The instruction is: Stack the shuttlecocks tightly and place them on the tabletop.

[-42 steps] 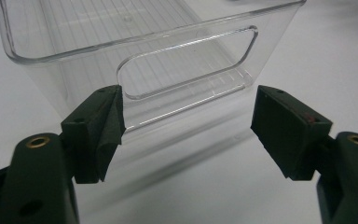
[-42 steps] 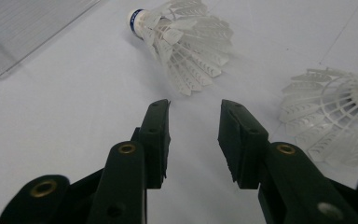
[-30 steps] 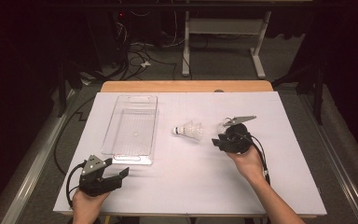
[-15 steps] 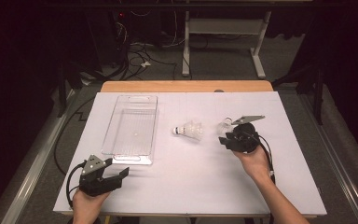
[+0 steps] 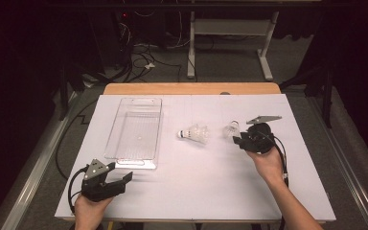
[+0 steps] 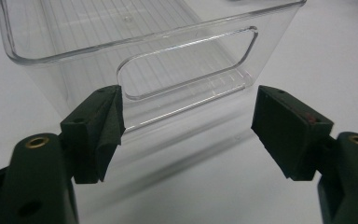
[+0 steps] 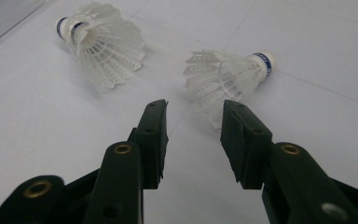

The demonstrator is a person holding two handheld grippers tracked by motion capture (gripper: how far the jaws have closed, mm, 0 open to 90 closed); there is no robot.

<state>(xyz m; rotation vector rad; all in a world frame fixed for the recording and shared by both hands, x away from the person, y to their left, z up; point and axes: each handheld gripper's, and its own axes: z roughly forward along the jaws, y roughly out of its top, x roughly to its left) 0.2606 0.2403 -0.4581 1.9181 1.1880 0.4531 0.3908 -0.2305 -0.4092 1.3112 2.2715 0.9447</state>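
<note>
Right gripper view puts the nearer shuttlecock (image 7: 226, 79) just beyond the tips of the right gripper (image 7: 193, 114), lying on its side on the white table (image 7: 307, 140) with its cork nose pointing away to the right and its open skirt turned toward the jaws; the jaws stand apart with nothing between them, and the skirt's lower edge sits just ahead of the right-hand one. A shuttlecock like this should be very light and will likely skid or roll if nudged, and its thin feathered skirt looks easy to crush or bend, so the sounder hold is probably low on the skirt where the ribs gather toward the cork, or on the cork itself, with a gentle squeeze. From this angle the cork is on the far side, so the jaws would have to come around or over the skirt to reach it. A second shuttlecock (image 7: 100, 39) lies well to the left, its banded cork pointing away to the left, apart from the first. In the high view the two lie side by side near the middle of the table, to the right of a clear plastic bin (image 5: 136, 132). The left gripper (image 5: 108, 179) rests near the table's near left edge, its jaws wide apart and holding nothing, facing the bin's handle cut-out (image 6: 186, 63) from just short of it.
</note>
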